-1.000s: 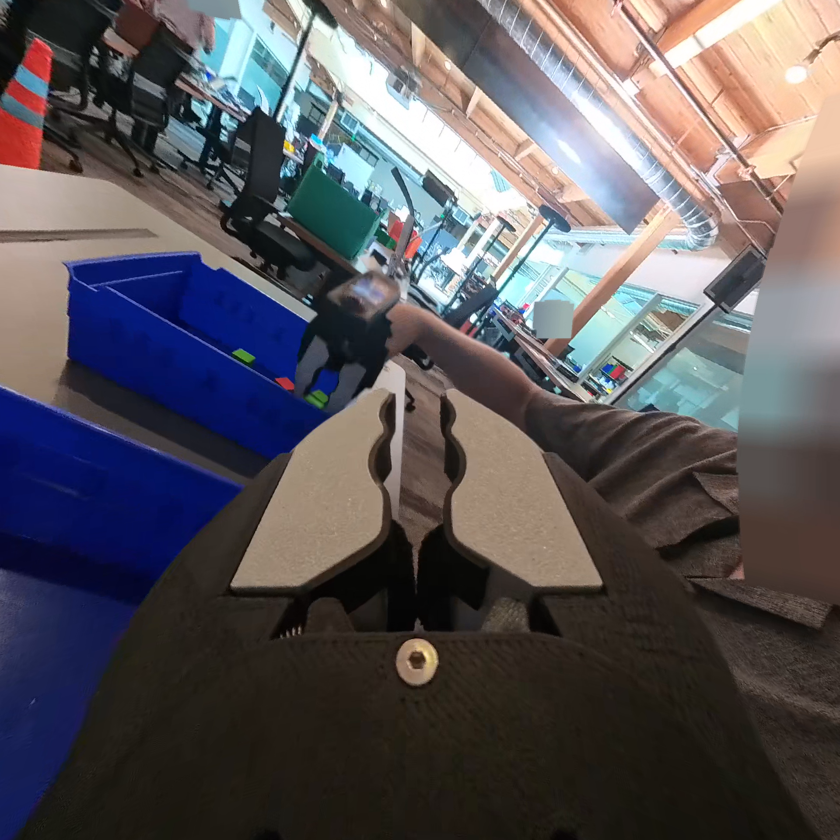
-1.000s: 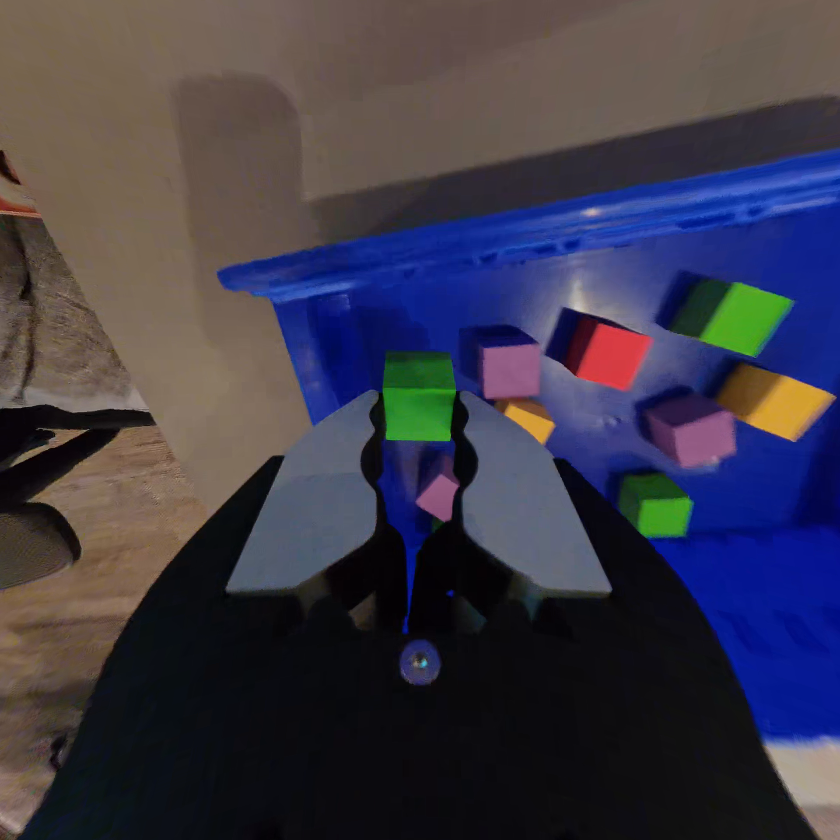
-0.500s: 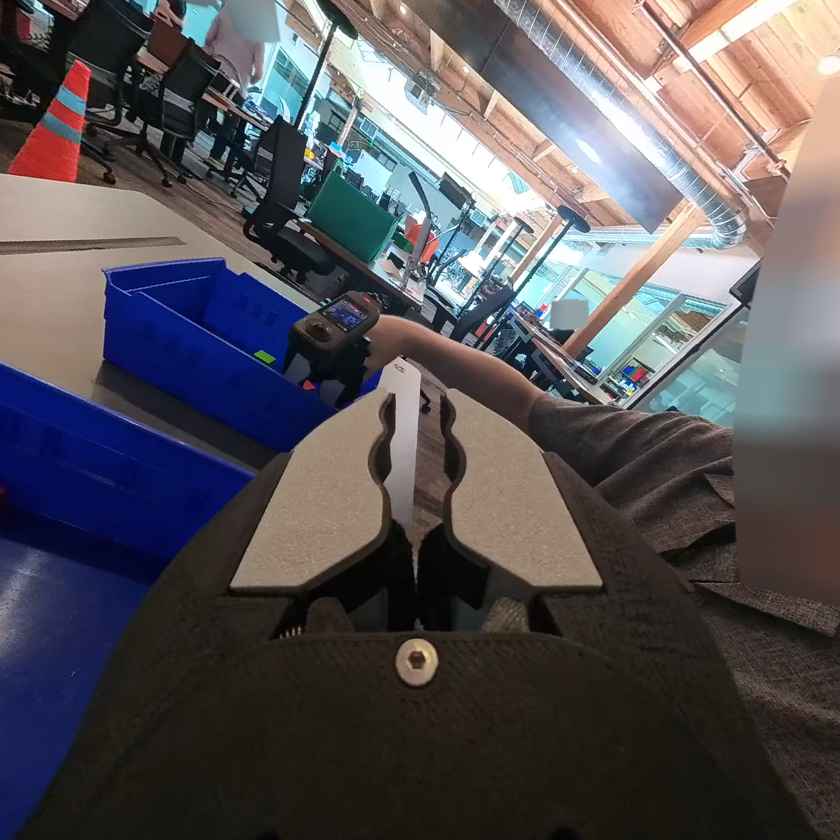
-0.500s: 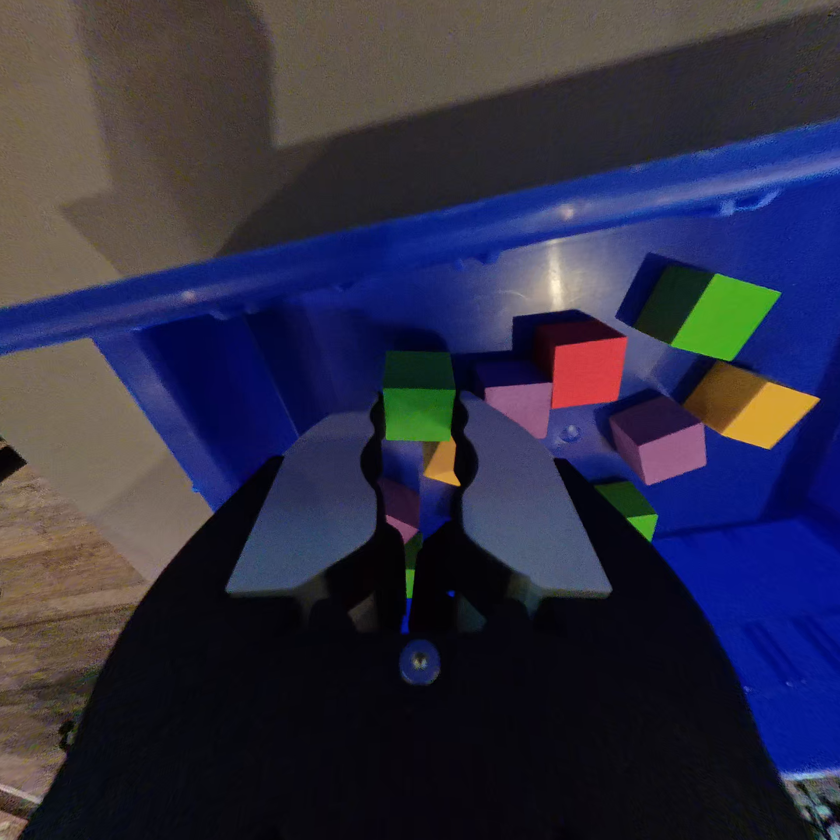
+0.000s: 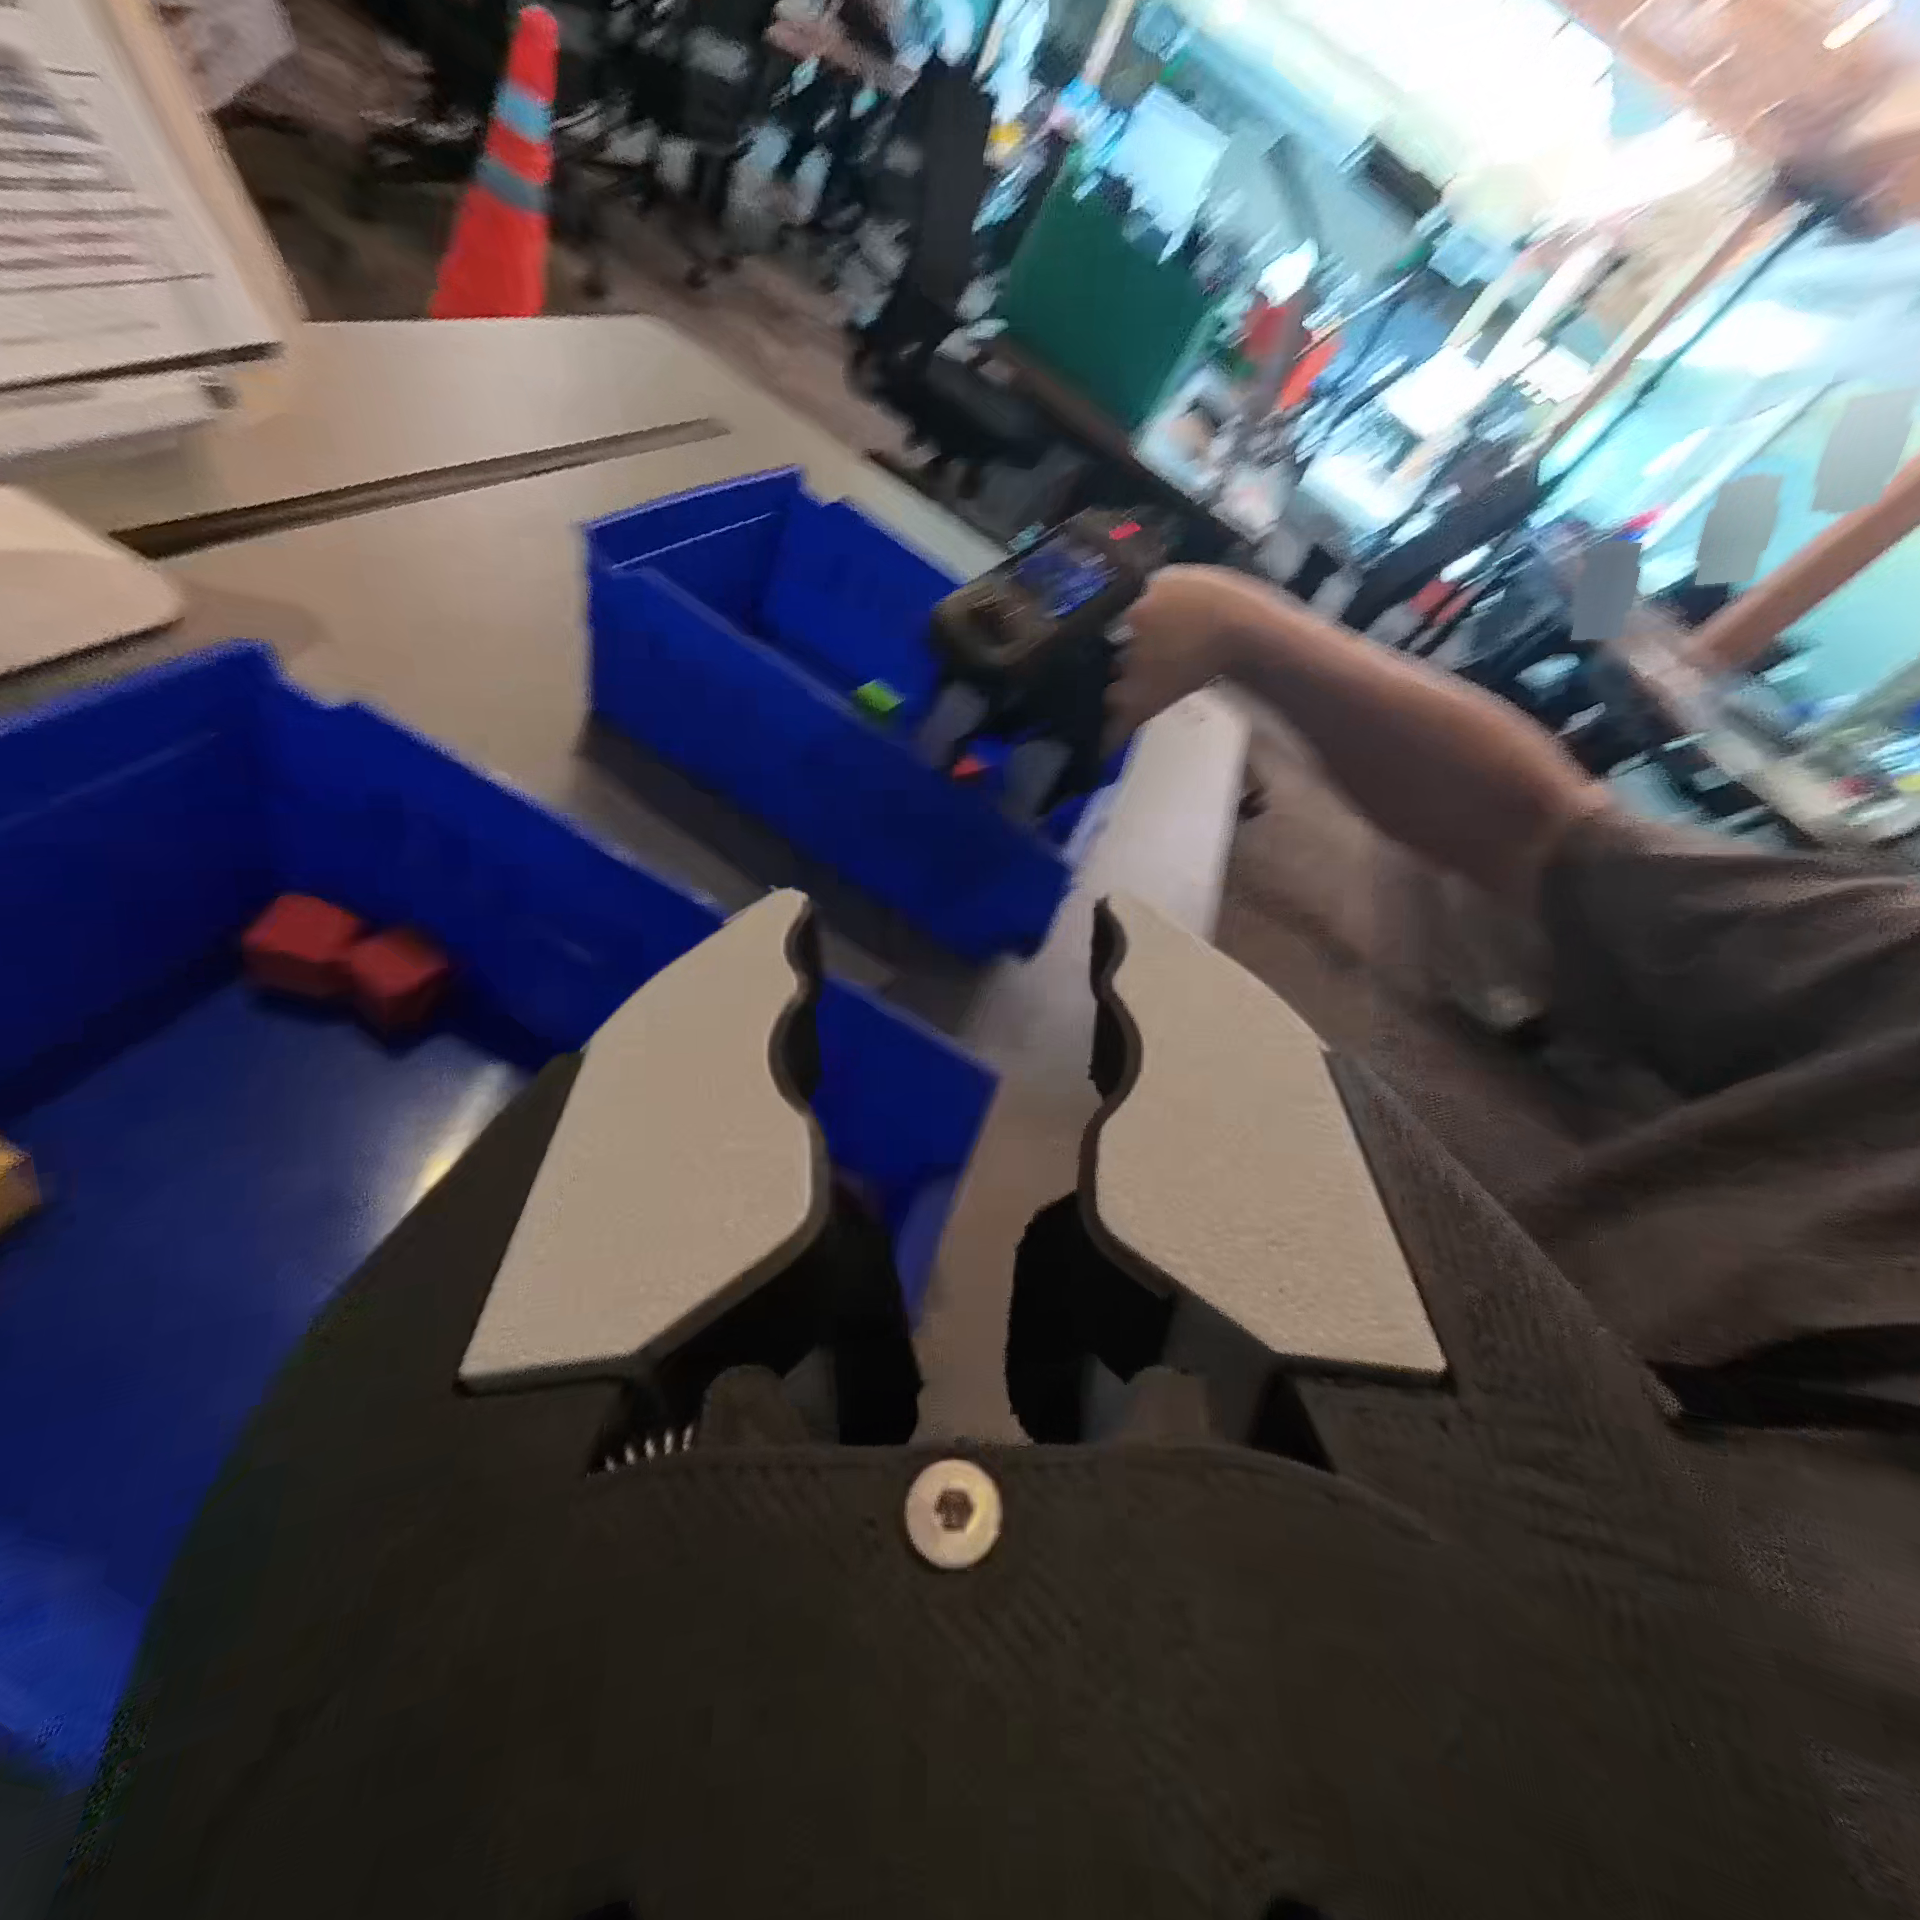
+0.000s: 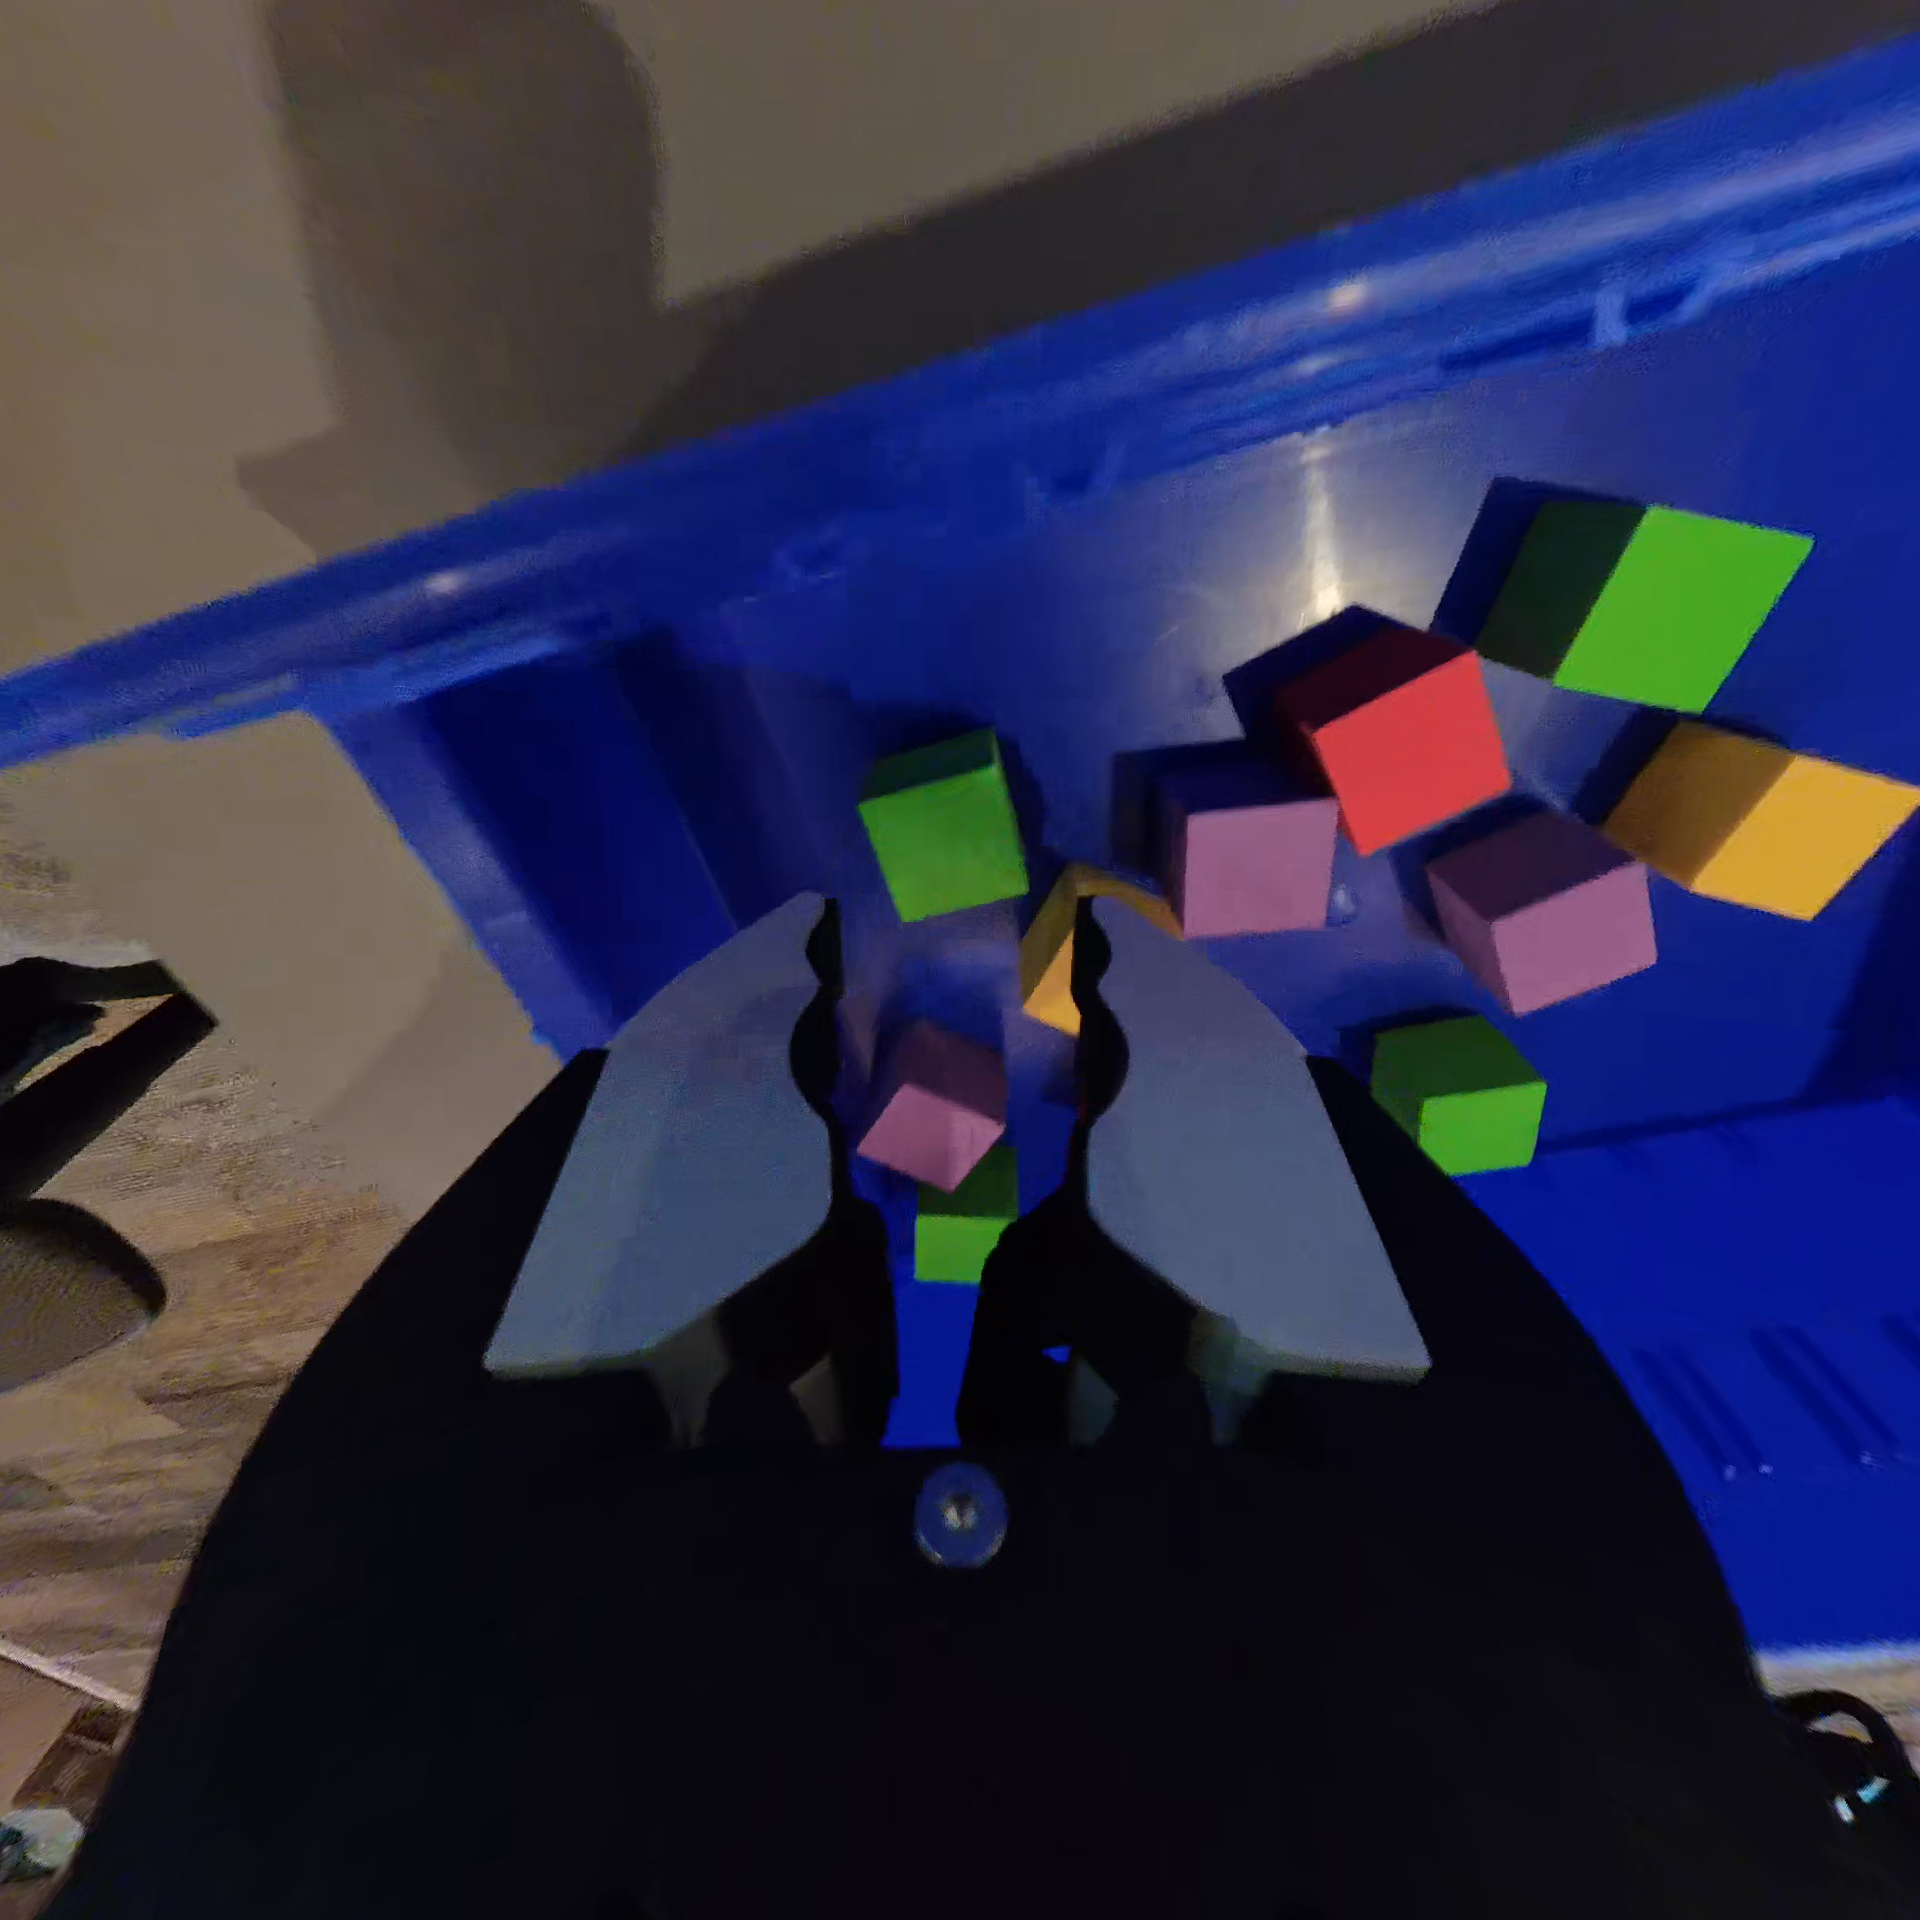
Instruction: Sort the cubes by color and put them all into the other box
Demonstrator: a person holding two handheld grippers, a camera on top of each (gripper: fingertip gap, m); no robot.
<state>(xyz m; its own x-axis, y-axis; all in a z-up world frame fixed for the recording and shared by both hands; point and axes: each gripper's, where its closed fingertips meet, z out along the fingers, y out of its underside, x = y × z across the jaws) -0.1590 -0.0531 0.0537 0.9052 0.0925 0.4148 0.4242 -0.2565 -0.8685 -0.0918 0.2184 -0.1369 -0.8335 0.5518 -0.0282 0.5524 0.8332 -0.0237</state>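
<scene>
Both tongs agape: right tongs point(image 6: 951, 914) above cube-filled blue bin point(image 6: 935, 457), left tongs point(image 5: 951, 914) empty.

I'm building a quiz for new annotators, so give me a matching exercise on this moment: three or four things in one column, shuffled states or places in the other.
Things
1. left gripper
2. right gripper
3. two dark red cubes
4. orange traffic cone

States or places
A. on the floor beyond the grey table
B. open, over the blue plastic bin of mixed coloured cubes
C. open, beside the near blue bin
D. inside the near blue bin

Pairs: 1-C, 2-B, 3-D, 4-A
</scene>
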